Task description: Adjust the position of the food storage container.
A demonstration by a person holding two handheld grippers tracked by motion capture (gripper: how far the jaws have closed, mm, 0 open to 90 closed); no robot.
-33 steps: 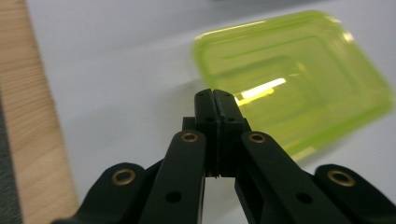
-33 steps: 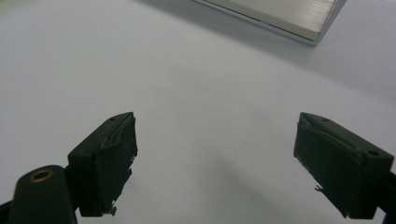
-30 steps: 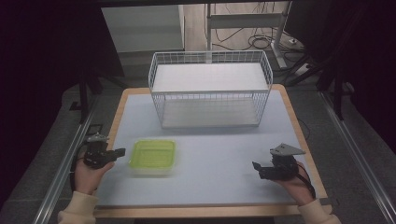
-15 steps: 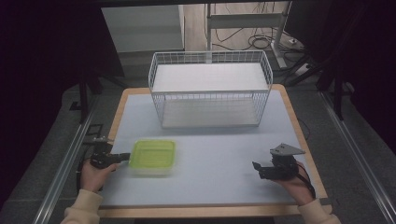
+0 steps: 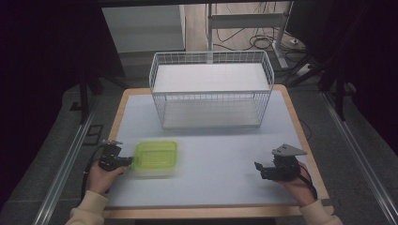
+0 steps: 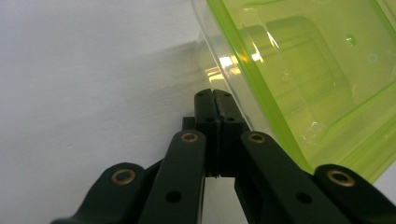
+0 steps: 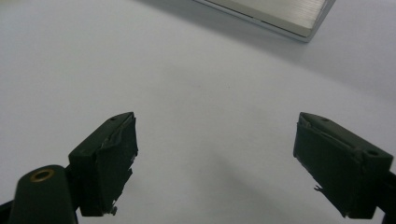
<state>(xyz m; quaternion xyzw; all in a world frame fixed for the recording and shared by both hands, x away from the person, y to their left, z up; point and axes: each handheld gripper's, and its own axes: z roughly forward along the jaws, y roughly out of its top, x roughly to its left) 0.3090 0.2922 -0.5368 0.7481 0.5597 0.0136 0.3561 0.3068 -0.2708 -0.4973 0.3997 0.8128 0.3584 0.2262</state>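
Pale grey worktop [image 5: 211, 187] with a wooden rim, seen from above. White wire basket [image 5: 211, 89] parked at the far edge, roughly centred, nothing visible inside besides its pale floor.

Lime-green clear plastic container [image 5: 155, 158] sitting near the left edge, toward the near-left corner, lying flat on the worktop. Looks slightly blurred along its near side in the high view.

Left hand-held gripper [image 5: 123, 161] right up against the container's left side, held by a hand [image 5: 104, 176] coming in over the near edge. In the left gripper view, jaws pressed fully together with no gap and nothing between them, tips [image 6: 213, 95] just beside the container's [image 6: 308, 84] clear wall and green rim. Can't tell whether actually touching or just a hair apart.

Right hand-held gripper [image 5: 259, 168] near the right edge, well apart from the container and the basket, grey three-cornered plate on top. In the right gripper view, jaws spread wide [image 7: 215, 158], gripping nothing, just bare worktop [image 7: 201, 84] between them, with a corner of the basket's base [image 7: 280, 14] at the top.
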